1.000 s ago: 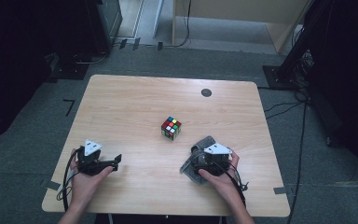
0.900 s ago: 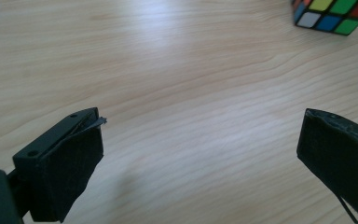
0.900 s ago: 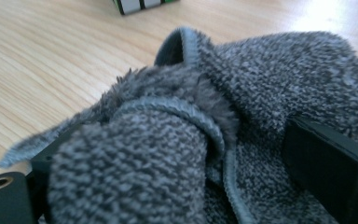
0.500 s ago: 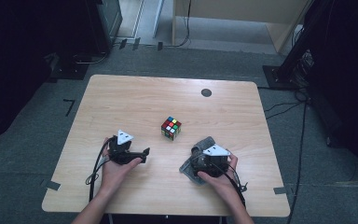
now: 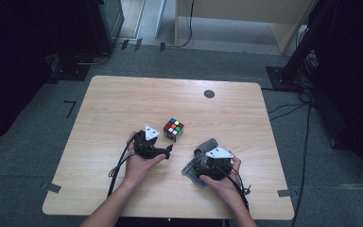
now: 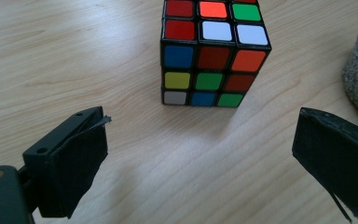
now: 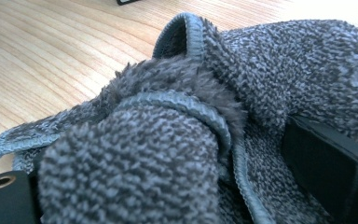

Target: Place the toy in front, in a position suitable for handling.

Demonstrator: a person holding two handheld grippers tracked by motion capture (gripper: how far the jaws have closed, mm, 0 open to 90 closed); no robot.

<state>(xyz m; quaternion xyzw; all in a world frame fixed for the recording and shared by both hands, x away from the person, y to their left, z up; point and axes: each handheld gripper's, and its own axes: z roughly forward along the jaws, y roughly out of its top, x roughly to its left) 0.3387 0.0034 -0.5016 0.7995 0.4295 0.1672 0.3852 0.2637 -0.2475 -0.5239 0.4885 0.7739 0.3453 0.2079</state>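
One cube (image 5: 174, 129) sits on one table (image 5: 123, 104); in the left gripper view the cube (image 6: 210, 51) shows three rows of three stickers on each visible face. One grey cloth (image 5: 203, 150) lies on the table, seen close up in the right gripper view as one bunched cloth (image 7: 177, 140). Two grippers are present, a left gripper (image 5: 166, 152) and a right gripper (image 5: 199, 163), each held by one hand, so two hands. One dark round disc (image 5: 209, 93) marks the far tabletop.

Glossy plastic cube (image 6: 213, 51); nubby grey cloth (image 7: 242, 93), probably terry; matt wood table (image 5: 123, 104)
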